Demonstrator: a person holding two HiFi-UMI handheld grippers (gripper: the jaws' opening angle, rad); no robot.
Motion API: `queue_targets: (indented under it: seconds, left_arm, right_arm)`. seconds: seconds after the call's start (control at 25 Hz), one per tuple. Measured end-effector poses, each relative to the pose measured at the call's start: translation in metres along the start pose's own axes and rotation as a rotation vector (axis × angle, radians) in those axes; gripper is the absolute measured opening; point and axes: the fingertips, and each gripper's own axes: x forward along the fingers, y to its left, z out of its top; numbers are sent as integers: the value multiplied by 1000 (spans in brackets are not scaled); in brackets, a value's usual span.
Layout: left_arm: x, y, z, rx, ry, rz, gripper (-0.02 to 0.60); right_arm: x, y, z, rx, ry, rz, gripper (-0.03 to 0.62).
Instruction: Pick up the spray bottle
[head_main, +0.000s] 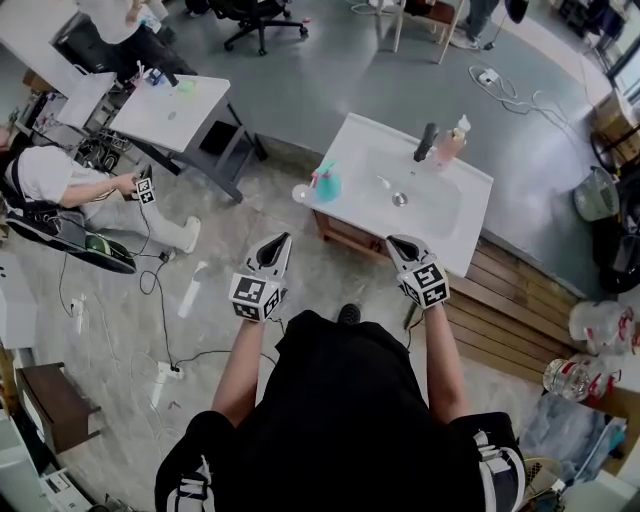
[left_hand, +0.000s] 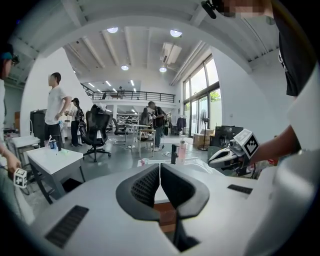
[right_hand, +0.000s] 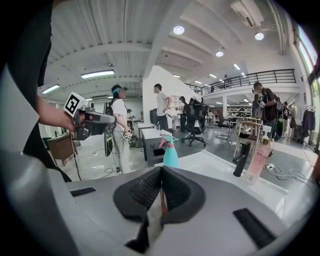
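The spray bottle (head_main: 326, 183), teal with a pink trigger, stands upright at the near left corner of a white sink counter (head_main: 352, 140). In the right gripper view the spray bottle (right_hand: 170, 152) rises just beyond the jaws, a little to their right. My left gripper (head_main: 281, 240) is shut and empty, short of the counter and to the left of the bottle. My right gripper (head_main: 394, 242) is shut too, with nothing in it, at the counter's near edge. Both point towards the sink. Seen from its own camera, the left gripper (left_hand: 160, 166) has its pads touching; so does the right gripper (right_hand: 161, 170).
A black faucet (head_main: 427, 141) and a pink soap bottle (head_main: 450, 145) stand at the back of the basin. A white table (head_main: 170, 110) is at the far left, with a seated person (head_main: 50, 175) and floor cables near it. Wooden slats (head_main: 520, 300) lie to the right.
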Motion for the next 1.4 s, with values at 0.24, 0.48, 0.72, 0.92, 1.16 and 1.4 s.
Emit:
queue_targets:
  seconds: [0.24, 0.48, 0.72, 0.92, 1.16, 1.4]
  left_arm:
    - [4, 1, 4, -2, -4, 7, 25]
    - [17, 9, 0, -20, 3, 0, 25]
    - [41, 23, 3, -21, 1, -40, 25]
    - [65, 39, 10, -16, 6, -80, 25]
    - [95, 64, 18, -11, 7, -120, 25]
    - [126, 84, 28, -10, -1, -151, 26]
  right_arm:
    - [-1, -7, 0, 18, 2, 11, 15]
    - [5, -12, 4, 9, 15, 16, 15]
    - [13, -30, 3, 23, 29, -29, 15]
    - [29, -43, 11, 33, 36, -52, 15]
    - [55, -54, 24, 34, 51, -67, 15]
    - [73, -78, 34, 37, 64, -90, 15]
